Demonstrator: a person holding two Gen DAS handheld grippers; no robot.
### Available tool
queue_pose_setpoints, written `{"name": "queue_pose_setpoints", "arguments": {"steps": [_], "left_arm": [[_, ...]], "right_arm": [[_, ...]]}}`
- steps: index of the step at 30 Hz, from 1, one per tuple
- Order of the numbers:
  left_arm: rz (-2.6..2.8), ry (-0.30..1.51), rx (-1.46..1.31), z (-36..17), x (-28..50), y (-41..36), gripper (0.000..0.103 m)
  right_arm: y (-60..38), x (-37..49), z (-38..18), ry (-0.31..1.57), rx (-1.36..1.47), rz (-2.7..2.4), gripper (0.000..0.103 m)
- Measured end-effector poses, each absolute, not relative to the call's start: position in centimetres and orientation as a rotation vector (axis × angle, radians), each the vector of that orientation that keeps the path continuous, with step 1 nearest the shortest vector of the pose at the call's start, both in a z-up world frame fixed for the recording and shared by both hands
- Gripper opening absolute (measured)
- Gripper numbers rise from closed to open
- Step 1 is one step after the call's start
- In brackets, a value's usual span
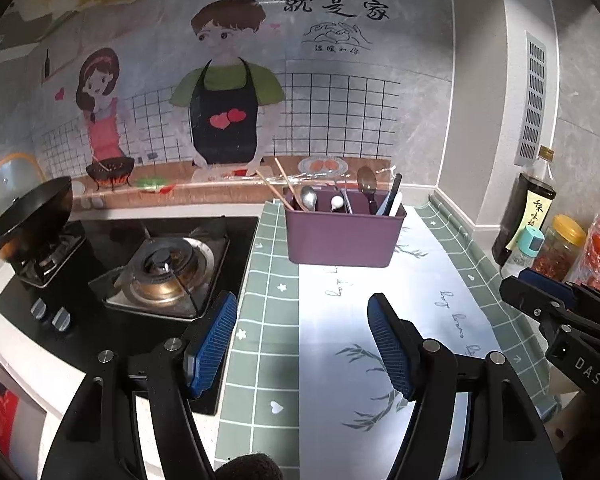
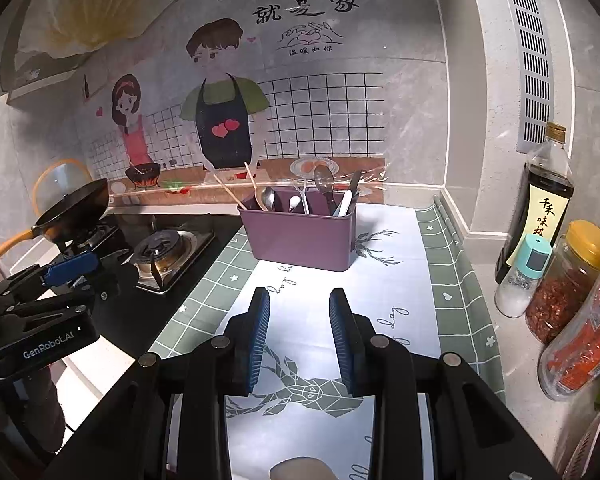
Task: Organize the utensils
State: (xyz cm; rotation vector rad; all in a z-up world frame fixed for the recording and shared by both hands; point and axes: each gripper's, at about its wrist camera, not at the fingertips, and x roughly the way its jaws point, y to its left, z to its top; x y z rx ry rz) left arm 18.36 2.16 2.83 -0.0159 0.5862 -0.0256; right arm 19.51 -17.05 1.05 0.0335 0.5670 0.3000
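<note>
Both tongs hang released over the mat-covered surface (image 2: 452, 276) — the left tongs (image 1: 302, 344) spread wide, the right tongs (image 2: 299, 336) parted more narrowly, nothing between either pair. The purple utensil caddy (image 1: 342, 236) stands at centre frame, well beyond the tips, holding spoons (image 1: 309, 199), chopsticks (image 1: 278, 184) and white-handled pieces. A gas stove (image 1: 168, 276) lies at left — condiment bottles (image 2: 540, 208) at right.

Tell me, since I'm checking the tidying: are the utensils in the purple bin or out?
In. Spoons, chopsticks and other utensils stand in the purple bin; none lies on the mat.
</note>
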Motion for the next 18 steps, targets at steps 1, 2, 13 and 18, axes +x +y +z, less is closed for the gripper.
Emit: {"name": "queue_pose_setpoints", "arguments": {"steps": [1, 2, 13, 18], "left_arm": [[-0.024, 0.587, -0.016, 2.81, 18.29, 2.13, 0.068], [-0.024, 0.586, -0.017, 2.83, 18.19, 2.11, 0.068], [-0.026, 0.584, -0.017, 2.93, 17.55, 1.87, 0.068], [-0.023, 0.584, -0.018, 2.92, 17.56, 1.84, 0.068]], "right_arm": [[-17.07, 19.39, 1.07, 0.566, 0.034, 0.299, 0.029], [-17.08, 19.28, 1.10, 0.565, 0.033, 0.299, 0.029], [-17.11, 19.18, 1.13, 0.563, 0.034, 0.301, 0.029], [-17.13, 18.86, 1.17, 0.561, 0.034, 0.303, 0.030]]}}
